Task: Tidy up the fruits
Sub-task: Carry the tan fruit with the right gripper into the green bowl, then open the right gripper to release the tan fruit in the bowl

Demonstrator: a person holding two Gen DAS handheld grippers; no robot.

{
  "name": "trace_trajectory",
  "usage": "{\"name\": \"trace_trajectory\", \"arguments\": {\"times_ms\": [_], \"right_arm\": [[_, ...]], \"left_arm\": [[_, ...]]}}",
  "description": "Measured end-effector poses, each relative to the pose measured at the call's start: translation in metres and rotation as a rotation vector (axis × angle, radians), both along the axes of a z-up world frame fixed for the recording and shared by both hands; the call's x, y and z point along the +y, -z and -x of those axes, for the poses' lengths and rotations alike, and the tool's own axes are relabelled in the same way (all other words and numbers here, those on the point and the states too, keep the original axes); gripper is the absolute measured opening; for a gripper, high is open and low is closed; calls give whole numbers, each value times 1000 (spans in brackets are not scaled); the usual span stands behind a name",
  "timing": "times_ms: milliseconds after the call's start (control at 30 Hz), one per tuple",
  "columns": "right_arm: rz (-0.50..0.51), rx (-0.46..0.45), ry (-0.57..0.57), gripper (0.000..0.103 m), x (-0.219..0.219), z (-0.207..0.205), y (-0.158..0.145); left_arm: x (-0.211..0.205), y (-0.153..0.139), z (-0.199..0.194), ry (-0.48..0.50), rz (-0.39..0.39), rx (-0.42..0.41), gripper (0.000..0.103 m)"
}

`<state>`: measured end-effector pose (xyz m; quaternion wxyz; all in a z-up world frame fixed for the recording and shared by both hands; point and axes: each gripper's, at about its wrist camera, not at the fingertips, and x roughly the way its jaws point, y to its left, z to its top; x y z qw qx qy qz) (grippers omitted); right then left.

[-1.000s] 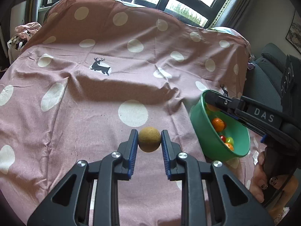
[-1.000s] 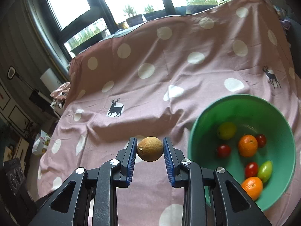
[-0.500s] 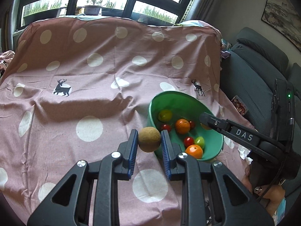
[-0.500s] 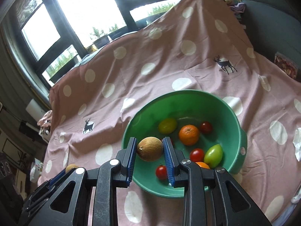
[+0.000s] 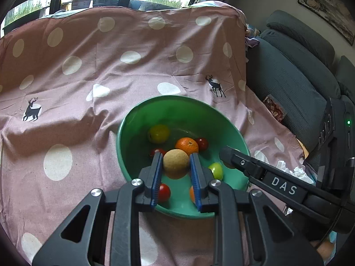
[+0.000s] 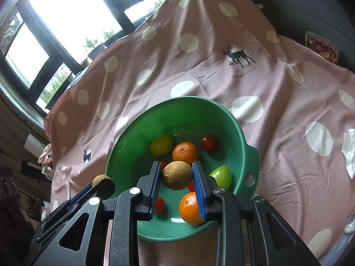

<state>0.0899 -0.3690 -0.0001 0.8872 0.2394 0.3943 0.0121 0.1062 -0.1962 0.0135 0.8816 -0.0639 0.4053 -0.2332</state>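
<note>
We had a fruit clenched in each pair of tongs, and both hung over the open mouth of the green bowl. The left gripper gripped a round tan fruit between its blue pads, and the right gripper gripped a brown oval fruit, its long axis lying across from pad to pad with a small stem end facing the left pad

What the drop turned on, as we judged it, was that the bowl lay straight below and just ahead of both sets of fingertips, so neither fruit had rim to clear. The two grippers were near each other: in the left wrist view the right gripper's finger reached in over the bowl's right rim, and in the right wrist view the left gripper sat at the bowl's left rim. Neither hand looked clearly the nearer

Below lay two oranges, several small red fruits, a yellow-green fruit and a green fruit on the bowl's floor. The bowl stood on the pink dotted cloth

We judged letting go to be all that remained, one hand at a time so the fruits would not knock together
</note>
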Motion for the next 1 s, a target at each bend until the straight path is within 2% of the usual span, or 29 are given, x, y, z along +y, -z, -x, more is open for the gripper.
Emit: {"name": "trace_trajectory", "arguments": {"times_ms": [133,733,833,900,1000], "right_arm": [[-33,7,6,31,-8,-1,4],[-14,47,37,31,-17,-4,11],[-12,46,36,31,-17,-3,10],[-18,43,44,31,-18,-2,10],[-23,21,57,31,-20,0,6]], "left_arm": [[-11,7,-4,14,-14,16,25],[-26,19,-12,20,-63,41,24],[-25,17,-11,20,-54,42,36],[-26,16,-10,6,-83,36,52],[-25,11,-6,-8,-105,18,65]]}}
